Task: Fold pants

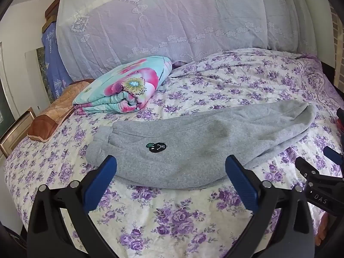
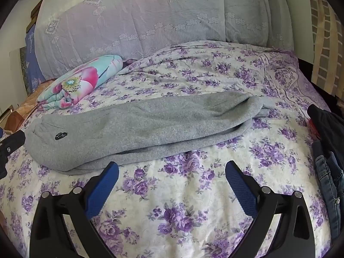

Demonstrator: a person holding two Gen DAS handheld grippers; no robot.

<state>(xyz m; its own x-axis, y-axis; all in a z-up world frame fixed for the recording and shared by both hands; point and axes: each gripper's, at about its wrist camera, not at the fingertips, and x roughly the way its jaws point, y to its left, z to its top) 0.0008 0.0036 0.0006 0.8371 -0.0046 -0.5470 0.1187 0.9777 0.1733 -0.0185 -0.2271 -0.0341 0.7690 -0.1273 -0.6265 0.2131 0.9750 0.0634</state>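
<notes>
Grey sweatpants (image 1: 193, 142) lie lengthwise across the bed, folded leg over leg, with a small black logo (image 1: 156, 146) near the waist end at the left. My left gripper (image 1: 171, 167) hovers open just before the waist part, nothing between its blue pads. In the right wrist view the same pants (image 2: 139, 124) stretch from left to the cuff end at right. My right gripper (image 2: 172, 172) is open above the bedsheet, just in front of the pants' near edge. The right gripper's tip (image 1: 311, 169) shows at the left view's right edge.
The bed carries a purple-flowered sheet (image 2: 182, 204). A folded turquoise and pink quilt (image 1: 124, 86) lies behind the pants at the left, with a brown pillow (image 1: 56, 111) beside it. A lace-covered pile (image 1: 172, 21) fills the back. Dark clothes and jeans (image 2: 329, 161) lie at the right edge.
</notes>
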